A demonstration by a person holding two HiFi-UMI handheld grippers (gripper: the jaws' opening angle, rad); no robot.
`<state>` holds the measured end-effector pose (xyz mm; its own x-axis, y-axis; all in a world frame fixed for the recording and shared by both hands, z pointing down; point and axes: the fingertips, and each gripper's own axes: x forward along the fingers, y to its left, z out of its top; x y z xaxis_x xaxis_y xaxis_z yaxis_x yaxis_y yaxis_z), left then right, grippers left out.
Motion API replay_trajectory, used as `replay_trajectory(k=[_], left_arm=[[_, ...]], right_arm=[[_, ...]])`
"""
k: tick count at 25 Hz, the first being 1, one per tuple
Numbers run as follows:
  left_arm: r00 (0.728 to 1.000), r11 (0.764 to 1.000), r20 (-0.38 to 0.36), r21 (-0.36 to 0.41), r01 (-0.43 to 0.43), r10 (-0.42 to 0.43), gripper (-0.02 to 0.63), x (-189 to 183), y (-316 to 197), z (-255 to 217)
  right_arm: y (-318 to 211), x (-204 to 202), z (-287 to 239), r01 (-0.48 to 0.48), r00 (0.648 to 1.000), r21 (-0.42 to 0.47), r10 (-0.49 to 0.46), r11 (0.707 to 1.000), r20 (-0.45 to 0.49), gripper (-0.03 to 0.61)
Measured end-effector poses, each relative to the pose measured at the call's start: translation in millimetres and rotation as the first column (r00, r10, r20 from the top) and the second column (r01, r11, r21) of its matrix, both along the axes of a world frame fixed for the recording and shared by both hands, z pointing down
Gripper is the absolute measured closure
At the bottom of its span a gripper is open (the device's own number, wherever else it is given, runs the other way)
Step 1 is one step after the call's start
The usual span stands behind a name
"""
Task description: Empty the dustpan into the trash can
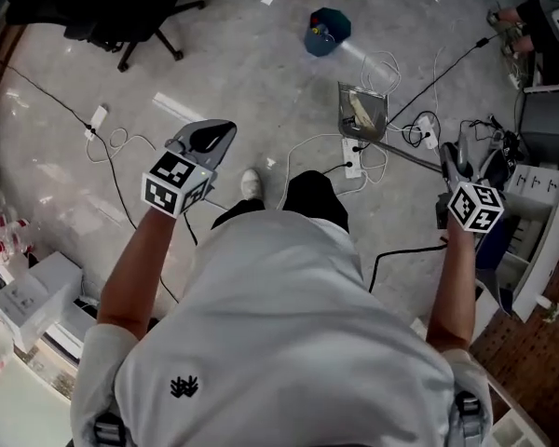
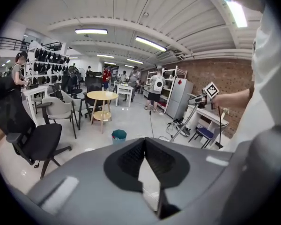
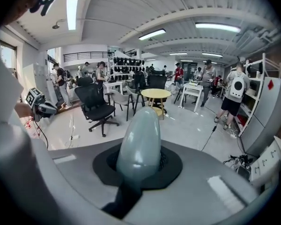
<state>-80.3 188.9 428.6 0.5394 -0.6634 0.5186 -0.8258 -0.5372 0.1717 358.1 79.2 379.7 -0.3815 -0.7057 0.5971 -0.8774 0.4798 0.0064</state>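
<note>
The metal dustpan (image 1: 362,110) rests on the floor ahead of me with pale scraps inside it. Its long handle (image 1: 412,153) slants back to my right gripper (image 1: 455,159), which is shut on the rounded grey handle end (image 3: 139,142). A teal trash can (image 1: 328,31) stands farther off, beyond the dustpan, and it shows small on the floor in the left gripper view (image 2: 118,135). My left gripper (image 1: 218,135) hangs at the left, away from both; its jaws meet at the tips (image 2: 144,140) and hold nothing.
White cables and a power strip (image 1: 352,157) lie on the floor between my feet and the dustpan. A black office chair (image 1: 121,7) stands at far left, white boxes (image 1: 28,291) near left, shelving (image 1: 540,212) at right. People stand beyond a round table (image 2: 102,96).
</note>
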Motion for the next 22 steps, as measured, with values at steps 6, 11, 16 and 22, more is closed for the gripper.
replay_trajectory(k=[6, 11, 16, 22], left_arm=[[0.999, 1.000, -0.043, -0.003, 0.013, -0.013, 0.557, -13.2, -53.0, 4.8], [0.999, 0.997, -0.022, -0.067, 0.027, -0.028, 0.557, -19.3, -103.1, 22.2], [1.000, 0.998, -0.006, -0.062, 0.028, -0.028, 0.557, -10.8, -163.2, 13.2], [0.999, 0.998, -0.003, -0.038, 0.045, -0.045, 0.557, -16.8, -228.7, 0.5]], right_arm=[[-78.0, -9.9, -8.5, -0.052, 0.999, 0.004, 0.052, 0.999, 0.003, 0.554], [-147.8, -23.5, -2.6, -0.022, 0.999, 0.015, 0.022, 1.000, -0.030, 0.554], [-218.5, -35.6, 3.4, 0.060, 0.994, 0.023, -0.058, 0.998, -0.089, 0.553], [-291.8, -52.7, 4.0, 0.132, 0.984, 0.045, -0.126, 0.990, -0.124, 0.554]])
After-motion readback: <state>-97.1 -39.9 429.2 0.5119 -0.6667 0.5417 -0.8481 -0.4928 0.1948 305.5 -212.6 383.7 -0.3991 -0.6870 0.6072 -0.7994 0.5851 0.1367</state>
